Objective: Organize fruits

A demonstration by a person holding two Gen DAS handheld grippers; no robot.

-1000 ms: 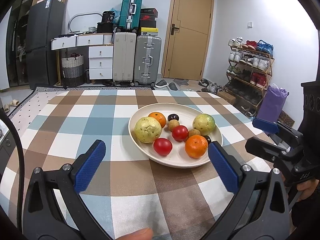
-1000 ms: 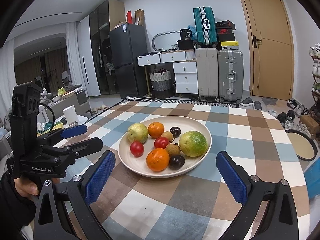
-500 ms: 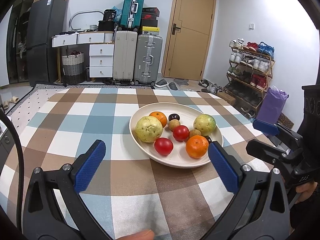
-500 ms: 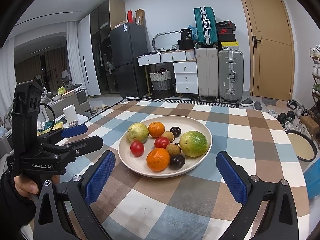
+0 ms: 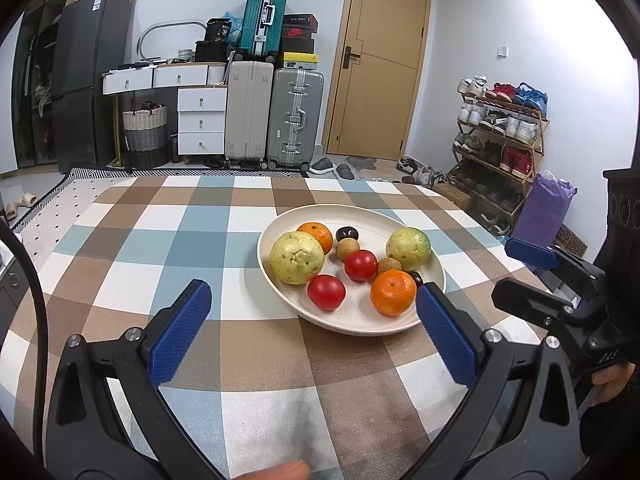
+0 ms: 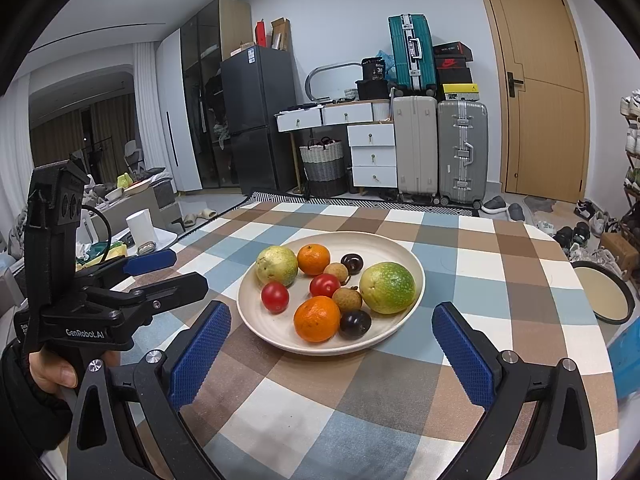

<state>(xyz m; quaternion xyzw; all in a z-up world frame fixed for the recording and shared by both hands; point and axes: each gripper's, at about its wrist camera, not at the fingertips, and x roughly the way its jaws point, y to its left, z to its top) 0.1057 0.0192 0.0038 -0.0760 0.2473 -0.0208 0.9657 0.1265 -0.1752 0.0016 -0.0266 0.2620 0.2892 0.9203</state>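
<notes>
A cream plate (image 5: pixel 372 220) (image 6: pixel 400 248) on the checked tablecloth holds two green guavas (image 5: pixel 296 257) (image 6: pixel 387 288), two oranges (image 5: pixel 393 292) (image 6: pixel 317 319), two red tomatoes (image 5: pixel 326 292) (image 6: pixel 275 297), brown longans (image 6: pixel 347 299) and dark round fruits (image 6: pixel 355 323). My left gripper (image 5: pixel 310 320) is open and empty, just short of the plate's near rim. My right gripper (image 6: pixel 332 336) is open and empty, at the plate's near rim. Each gripper shows in the other's view, the right (image 5: pixel 532 254) and the left (image 6: pixel 150 262).
The checked table (image 5: pixel 192 240) extends left of the plate. A round tray (image 6: pixel 604 292) lies at the table's right edge beside a blue object (image 6: pixel 626 356). Suitcases, drawers, a fridge, a door and a shoe rack stand beyond.
Both grippers have barely moved; the left view has shifted slightly, and nothing was grasped or released.
</notes>
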